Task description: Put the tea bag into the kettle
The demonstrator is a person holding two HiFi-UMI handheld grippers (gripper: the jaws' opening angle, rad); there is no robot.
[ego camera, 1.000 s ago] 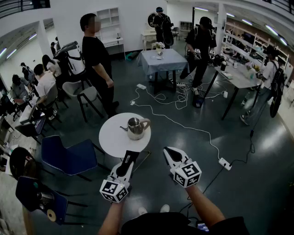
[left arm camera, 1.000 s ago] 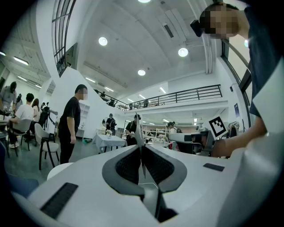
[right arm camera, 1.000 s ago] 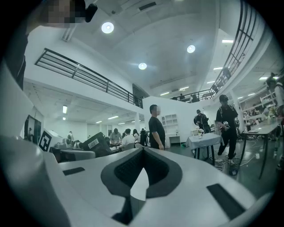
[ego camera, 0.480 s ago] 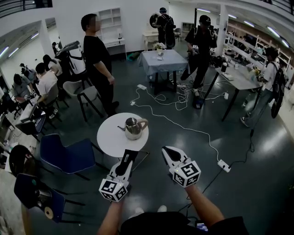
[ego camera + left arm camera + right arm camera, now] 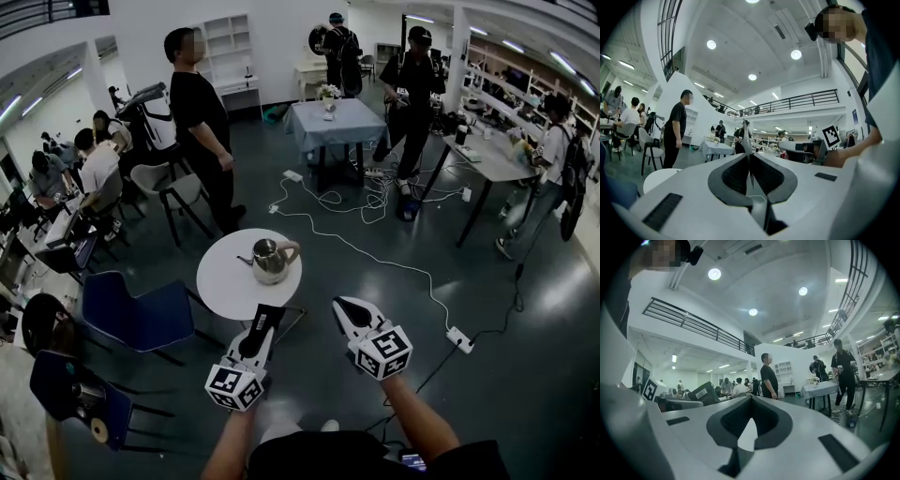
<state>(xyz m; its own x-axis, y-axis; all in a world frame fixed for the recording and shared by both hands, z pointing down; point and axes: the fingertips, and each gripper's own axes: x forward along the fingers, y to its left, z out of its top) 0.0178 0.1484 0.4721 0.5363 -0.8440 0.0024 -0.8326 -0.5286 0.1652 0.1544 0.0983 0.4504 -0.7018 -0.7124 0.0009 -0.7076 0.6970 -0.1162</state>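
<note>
Steel kettle [image 5: 270,261] sits on the far table [image 5: 220,286]. My left tongs [image 5: 268,313] pinch what may be the tea bag [image 5: 748,140], and my right tongs [image 5: 343,307] are closed and empty. I'd approach level, above its mouth.

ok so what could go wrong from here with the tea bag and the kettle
The tea bag is only a thin sliver pinched in the left gripper and could slip out.
From the head view I cannot tell whether the kettle is open on top; the shut, empty right gripper may need to handle a lid.
The white cable on the floor by the round table is a trip hazard.
</note>
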